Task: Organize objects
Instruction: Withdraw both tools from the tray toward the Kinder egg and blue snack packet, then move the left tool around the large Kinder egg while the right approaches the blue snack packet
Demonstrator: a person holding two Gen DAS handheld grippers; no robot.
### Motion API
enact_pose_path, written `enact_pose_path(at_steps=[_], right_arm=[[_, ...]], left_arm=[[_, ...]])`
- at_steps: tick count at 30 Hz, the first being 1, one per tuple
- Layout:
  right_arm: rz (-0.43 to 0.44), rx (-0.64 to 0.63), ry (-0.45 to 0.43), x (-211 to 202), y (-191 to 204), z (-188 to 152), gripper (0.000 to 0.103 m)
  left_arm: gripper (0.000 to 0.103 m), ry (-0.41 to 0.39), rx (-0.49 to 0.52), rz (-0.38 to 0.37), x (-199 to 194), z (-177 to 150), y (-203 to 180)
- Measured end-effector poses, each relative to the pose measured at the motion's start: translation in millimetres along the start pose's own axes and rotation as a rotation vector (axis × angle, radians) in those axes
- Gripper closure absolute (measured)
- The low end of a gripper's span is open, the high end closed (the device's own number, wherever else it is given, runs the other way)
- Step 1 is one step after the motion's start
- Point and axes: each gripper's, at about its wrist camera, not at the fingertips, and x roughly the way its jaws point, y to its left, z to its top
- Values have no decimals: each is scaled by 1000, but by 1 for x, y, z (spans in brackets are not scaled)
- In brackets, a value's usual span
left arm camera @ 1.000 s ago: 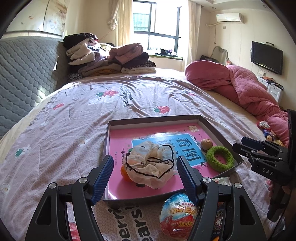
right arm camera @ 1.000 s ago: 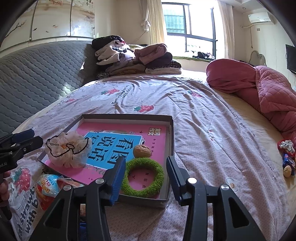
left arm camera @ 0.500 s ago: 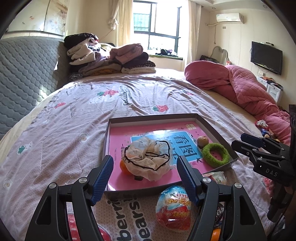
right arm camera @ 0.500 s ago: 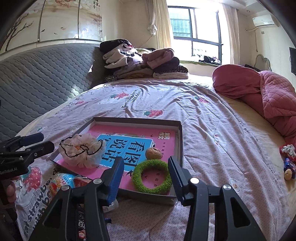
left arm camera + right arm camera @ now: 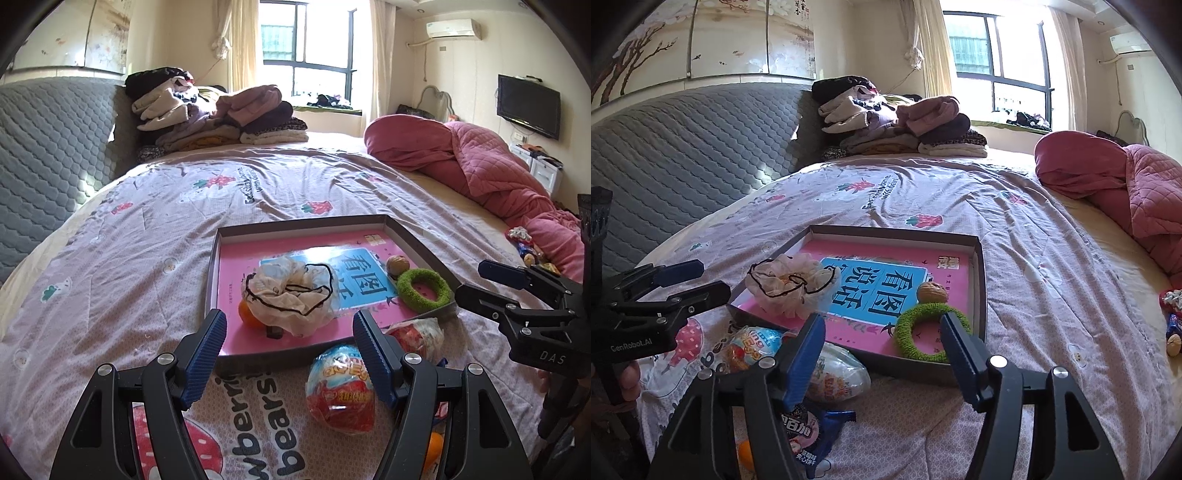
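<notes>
A shallow grey tray [image 5: 417,240] [image 5: 980,273] lies on the bed, lined by a pink book. In it lie a cream scrunchie [image 5: 291,295] [image 5: 790,286], an orange fruit [image 5: 246,314], a walnut [image 5: 398,264] [image 5: 932,292] and a green ring [image 5: 424,288] [image 5: 925,334]. In front of the tray lie a foil egg [image 5: 343,391] [image 5: 750,349], a second wrapped egg [image 5: 417,334] [image 5: 838,376], a blue snack packet [image 5: 809,430] and another orange fruit [image 5: 432,448] [image 5: 744,454]. My left gripper [image 5: 290,350] is open and empty, short of the tray's near rim. My right gripper [image 5: 882,350] is open and empty, near the green ring.
A pink quilt [image 5: 480,166] [image 5: 1126,184] is heaped on the right. Folded clothes [image 5: 218,114] [image 5: 897,122] are stacked at the head of the bed beside a grey headboard [image 5: 683,155]. Small toys [image 5: 524,243] [image 5: 1172,321] lie at the right edge.
Both grippers have drawn back from the tray, which now sits farther off. More of the snacks in front of the tray has come into view. Both stay open.
</notes>
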Motion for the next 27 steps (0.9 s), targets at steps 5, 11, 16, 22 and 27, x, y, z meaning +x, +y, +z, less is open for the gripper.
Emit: enact_pose_path(at_steps=[5,11,16,22,27], right_arm=[[22,-1,14,-2,8,-4,30],[20,-19,39,-4,24,-11,29],[18,-18,75,-6,31,-23,29],[15,-30,100,-6,38,-31,29],[13,-33,123,-4,42,-37,29]], left_arm=[[31,5,-3,0,-4,-7,3],[31,17,7,7,-6,-15,1],[31,25,7,3,-6,-20,0],[31,34,16,-2,-8,-26,-4],[31,41,28,-6,-7,-29,-8]])
